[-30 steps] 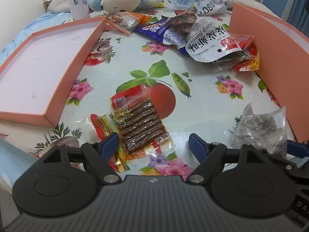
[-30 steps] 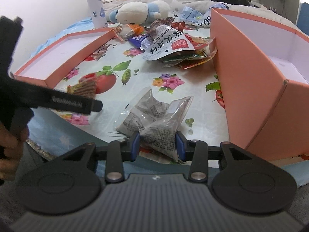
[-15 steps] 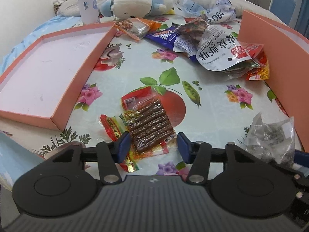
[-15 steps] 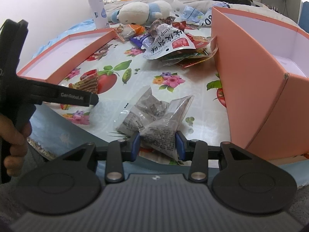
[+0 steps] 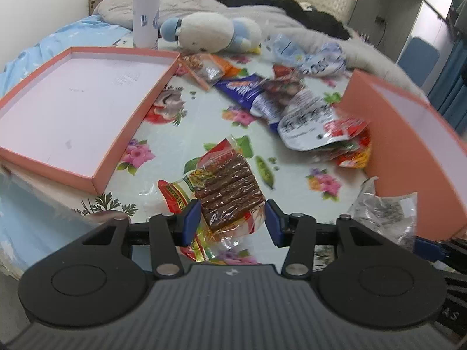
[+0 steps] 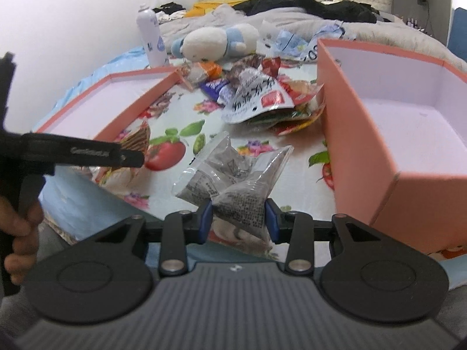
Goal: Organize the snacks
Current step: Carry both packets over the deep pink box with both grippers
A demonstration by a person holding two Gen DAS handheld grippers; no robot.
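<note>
My left gripper (image 5: 233, 220) is shut on a clear packet of brown snack sticks (image 5: 230, 186) and holds it lifted off the floral tablecloth, near end up. My right gripper (image 6: 238, 218) is shut on a clear bag of grey snack packets (image 6: 233, 186), held above the table's front edge. The left gripper and its packet also show at the left of the right wrist view (image 6: 137, 143). A pile of snack packets (image 5: 309, 113) lies at the back, against the deep pink box (image 6: 402, 134). The shallow pink lid (image 5: 73, 110) lies at left.
A white spray bottle (image 5: 146, 8) and a plush toy (image 5: 210, 32) stand behind the lid. Bedding and dark clothes lie beyond the table. A person's hand (image 6: 17, 233) holds the left gripper's handle.
My left gripper closed on the snack-stick packet and lifted it off the table. My right gripper rose with the grey bag, so the deep box's inside now shows.
</note>
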